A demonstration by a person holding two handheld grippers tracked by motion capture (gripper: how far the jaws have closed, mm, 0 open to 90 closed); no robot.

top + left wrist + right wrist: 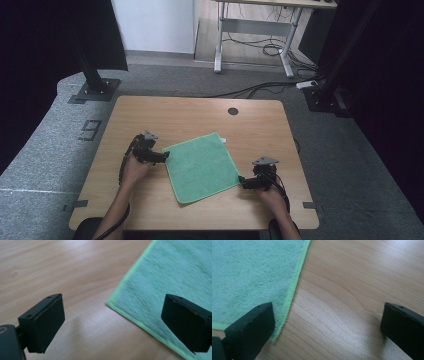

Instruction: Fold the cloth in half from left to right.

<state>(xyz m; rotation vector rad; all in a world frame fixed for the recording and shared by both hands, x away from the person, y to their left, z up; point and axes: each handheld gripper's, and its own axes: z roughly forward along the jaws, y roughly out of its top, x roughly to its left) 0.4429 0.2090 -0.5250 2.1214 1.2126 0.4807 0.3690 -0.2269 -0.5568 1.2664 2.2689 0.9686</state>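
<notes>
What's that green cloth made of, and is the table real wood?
The cloth looks like microfibre terry: a short, fuzzy matte pile with a lighter stitched hem. The table shows pale wood grain with a smooth, slightly glossy sheen; it could be laminate or veneer rather than solid wood, and the close views can't settle which.

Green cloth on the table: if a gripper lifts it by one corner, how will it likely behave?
The green cloth lies flat and thin, so it probably droops limply. Its terry-like pile suggests the pads will grip rather than slip. Pushed across the smooth wooden table, it would likely bunch.
</notes>
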